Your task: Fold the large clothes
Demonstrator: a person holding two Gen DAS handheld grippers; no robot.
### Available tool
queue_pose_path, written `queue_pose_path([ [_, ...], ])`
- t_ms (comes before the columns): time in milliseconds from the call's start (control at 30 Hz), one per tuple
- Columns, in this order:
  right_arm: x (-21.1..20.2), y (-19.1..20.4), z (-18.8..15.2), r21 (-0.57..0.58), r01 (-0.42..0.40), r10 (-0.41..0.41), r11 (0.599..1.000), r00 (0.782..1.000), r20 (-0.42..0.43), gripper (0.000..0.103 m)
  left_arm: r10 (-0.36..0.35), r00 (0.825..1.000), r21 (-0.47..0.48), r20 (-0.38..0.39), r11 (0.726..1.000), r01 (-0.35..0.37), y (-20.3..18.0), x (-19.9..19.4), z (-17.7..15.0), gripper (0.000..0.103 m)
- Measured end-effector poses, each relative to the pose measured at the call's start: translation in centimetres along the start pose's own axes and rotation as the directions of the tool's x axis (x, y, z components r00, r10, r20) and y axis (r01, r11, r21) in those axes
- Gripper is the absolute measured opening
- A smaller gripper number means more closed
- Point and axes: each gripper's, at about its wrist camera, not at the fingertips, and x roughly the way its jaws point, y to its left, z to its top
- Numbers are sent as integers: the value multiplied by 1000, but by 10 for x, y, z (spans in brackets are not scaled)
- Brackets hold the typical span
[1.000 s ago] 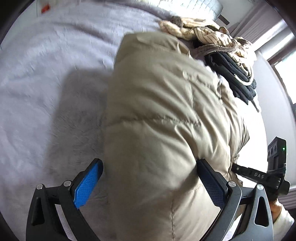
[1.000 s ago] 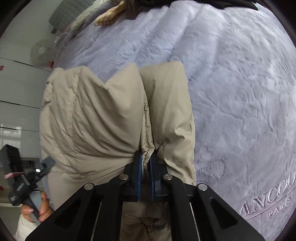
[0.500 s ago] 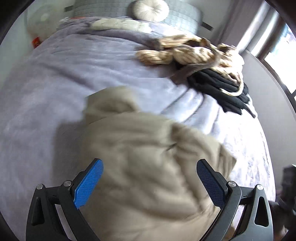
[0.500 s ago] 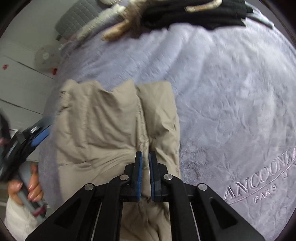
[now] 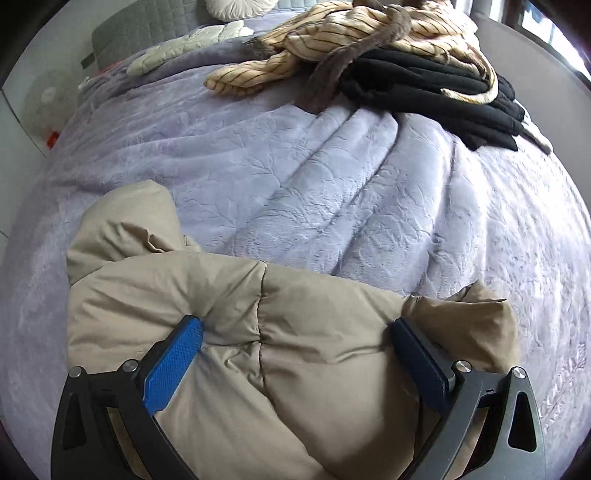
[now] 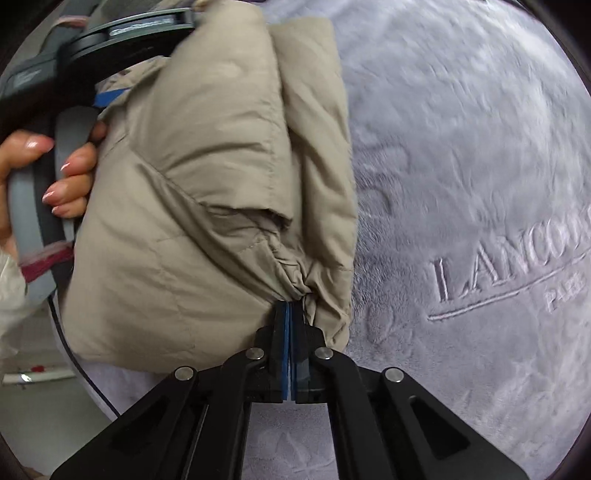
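Note:
A puffy beige jacket lies bunched and folded on the lilac bed blanket. My left gripper is wide open, its jaws straddling the thick fold, pads pressed against the padding on both sides. In the right wrist view the jacket fills the left half. My right gripper is shut on a gathered edge of the jacket. The left gripper's body and the hand holding it show at the upper left of that view.
A pile of striped cream and black clothes lies at the far side of the bed. A grey headboard with a round cushion stands behind. Embossed lettering marks the blanket to the right of the jacket.
The jacket has been folded down from a raised, long shape into a low compact bundle. The right gripper pulled its edge toward the near side; the left gripper tilted down over the fold.

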Motion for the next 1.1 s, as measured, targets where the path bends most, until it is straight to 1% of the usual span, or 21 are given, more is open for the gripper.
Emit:
queue_pose_path([
  [67,4,0,2,-3,2,-2,1000,1000,-10,0,13,1000,9,5,1000,-13,-3,0,-2,102],
  [133,6,2,9,-9,10,-11,1000,1000,-14,0,7,1000,6,2,1000,-7,-2,1,-2,102],
  [300,8,11,12,-22,30,-31,999,999,-24,0,0,1000,17,-11,1000,1,1,-9,-1,102],
  [467,16,27,13,-9,39,-39,999,999,-27,0,-20,1000,-8,-16,1000,20,8,-32,-5,102],
  [600,19,29,19,-6,52,-52,999,998,-29,0,-39,999,-15,2,999,39,20,-62,-21,102],
  [733,21,30,14,3,55,-55,998,998,-35,0,-46,999,-29,9,999,46,37,-92,-51,102],
  [833,20,32,12,2,68,-68,998,997,-42,0,-36,999,-64,-23,997,35,50,-106,-77,102],
  [867,20,34,11,-2,76,-76,997,996,-45,0,-31,999,-81,-39,996,28,55,-111,-89,102],
  [967,25,40,5,-15,96,-97,995,994,-50,0,-33,998,-128,-54,991,26,67,-125,-119,102],
  [1100,32,46,-3,-36,123,-125,992,990,-62,0,-38,996,-202,-76,979,22,84,-132,-162,102],
])
